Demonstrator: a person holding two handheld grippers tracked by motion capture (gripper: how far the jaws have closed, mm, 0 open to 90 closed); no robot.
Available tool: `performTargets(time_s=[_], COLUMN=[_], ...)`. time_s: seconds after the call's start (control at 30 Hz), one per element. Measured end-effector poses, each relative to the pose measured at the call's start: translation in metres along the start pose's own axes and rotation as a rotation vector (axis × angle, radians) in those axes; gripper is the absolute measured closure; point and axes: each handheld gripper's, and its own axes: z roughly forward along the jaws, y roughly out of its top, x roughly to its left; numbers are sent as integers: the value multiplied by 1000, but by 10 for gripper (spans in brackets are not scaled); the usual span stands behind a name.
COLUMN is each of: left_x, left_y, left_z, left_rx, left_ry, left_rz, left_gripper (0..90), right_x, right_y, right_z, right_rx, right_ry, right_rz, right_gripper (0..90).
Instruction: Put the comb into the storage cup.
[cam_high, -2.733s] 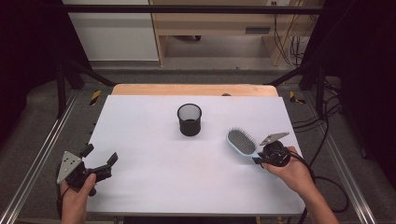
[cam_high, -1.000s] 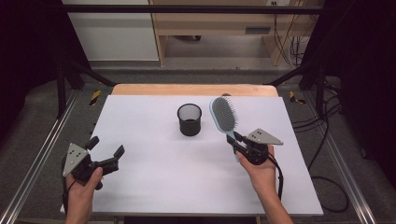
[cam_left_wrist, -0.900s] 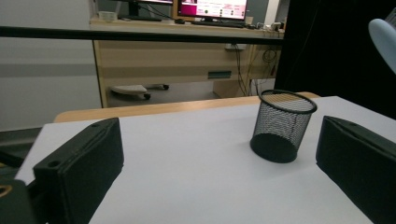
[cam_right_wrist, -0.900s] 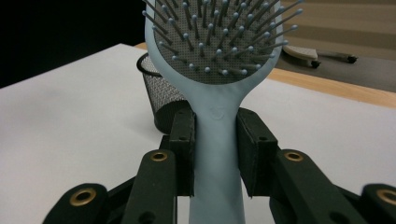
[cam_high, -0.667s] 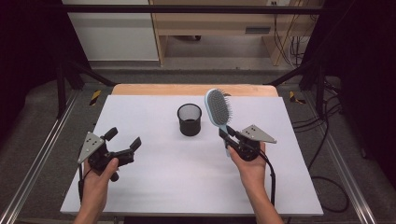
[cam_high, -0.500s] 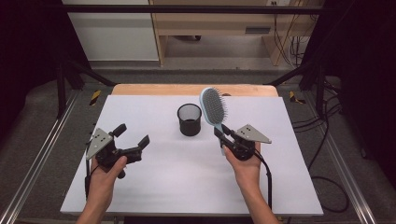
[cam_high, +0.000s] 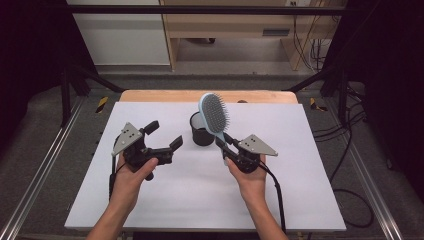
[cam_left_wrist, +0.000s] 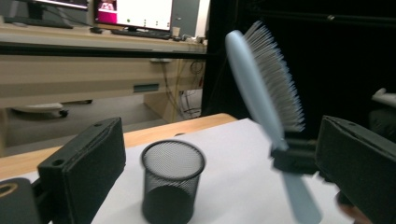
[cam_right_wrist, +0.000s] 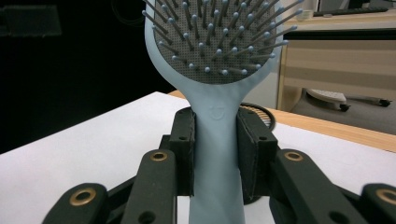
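Change: both grippers have come inward and forward from the table's near corners, and the light blue paddle hairbrush (cam_high: 213, 114), earlier lying flat at the right, now stands raised beside the cup.
Right hand (cam_high: 248, 176): over the near-middle of the white table top (cam_high: 300, 200), well in from the near and right edges.
Right gripper (cam_high: 224, 146): its black jaws are clamped on the hairbrush handle, one pad on each flat side, as the right gripper view shows; the grey three-cornered plate (cam_high: 257, 145) sits on top.
Left hand (cam_high: 131, 172): near the middle-left of the table, clear of the left edge.
Left gripper (cam_high: 162, 135): jaws spread wide and holding nothing, pointing toward the cup; in the left gripper view the cup sits in the gap between them.
Hairbrush: upright, tilted slightly away, bristles facing the person; in the high view its head overlaps the cup's right rim, whether touching cannot be told.
Black wire-mesh cylindrical cup (cam_high: 202, 129): upright between the two grippers, in the far half of the table.
Open room: bare white surface lies left, right and near of the hands.
Far edge: a strip of light wooden board (cam_high: 150, 95) shows beyond the white top.
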Motion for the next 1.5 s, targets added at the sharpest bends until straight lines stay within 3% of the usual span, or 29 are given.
performTargets(time_s=[0.07, 0.17, 0.23, 0.37, 0.53, 0.9, 1.1, 1.33, 1.5], left_x=[-6, -11, -13, -13, -14, -13, -10, -5, -1], left_y=[5, 12, 15, 18, 16, 10, 13, 16, 17], left_z=[3, 6, 10, 20, 33, 56, 62, 63, 63], left_rx=[-10, -23, -8, -6, 12, 51, 44, 41, 40], left_ry=[-16, -41, -36, -51, -59, -52, -74, -65, -73], left_rz=[3, -25, -11, -52, -92, -107, -169, -176, -211], left_gripper=[17, 19, 25, 27, 33, 59, 87, 148, 200], right_x=[5, 10, 11, 15, 19, 24, 26, 30, 31], right_y=[-2, -4, -5, -7, -8, -7, -6, -6, -6], right_z=[4, 8, 11, 17, 20, 20, 20, 21, 22], right_rx=[-2, -13, -18, -21, -32, -37, -37, -35, -34], right_ry=[2, 14, 22, 24, 31, 45, 53, 59, 61], right_rz=[-13, -13, -19, -25, -21, -39, -56, -64, -70], right_gripper=[697, 697, 697, 697, 698, 697, 697, 698, 697])
